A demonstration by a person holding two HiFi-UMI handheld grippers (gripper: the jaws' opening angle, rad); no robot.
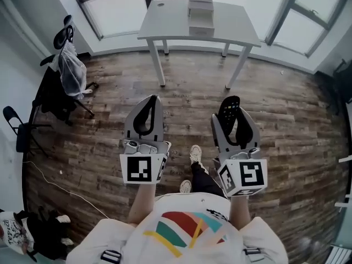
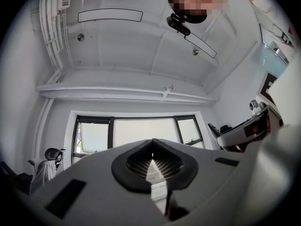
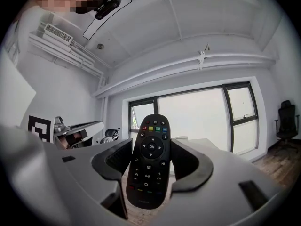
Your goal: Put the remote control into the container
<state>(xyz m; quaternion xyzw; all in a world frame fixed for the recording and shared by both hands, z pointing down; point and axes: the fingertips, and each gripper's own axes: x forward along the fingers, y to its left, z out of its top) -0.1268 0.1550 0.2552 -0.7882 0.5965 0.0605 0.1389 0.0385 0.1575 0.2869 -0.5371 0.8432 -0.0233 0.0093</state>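
Note:
A black remote control (image 1: 229, 110) (image 3: 149, 160) stands upright between the jaws of my right gripper (image 1: 233, 117) (image 3: 150, 152), which is shut on it; its coloured buttons face the right gripper view's camera. My left gripper (image 1: 148, 102) (image 2: 152, 147) is held level with it at the left, jaws closed together with nothing between them. The container, a pale grey box (image 1: 201, 14), sits on a white table (image 1: 165, 21) by the windows, well ahead of both grippers. Both grippers hang over the wooden floor, away from the table.
An office chair draped with clothes (image 1: 67, 65) stands at the left, and a black folding chair (image 1: 17, 130) nearer the wall. A thin cable (image 1: 60, 188) runs across the floor at the lower left. The person's shoes (image 1: 194, 154) show between the grippers.

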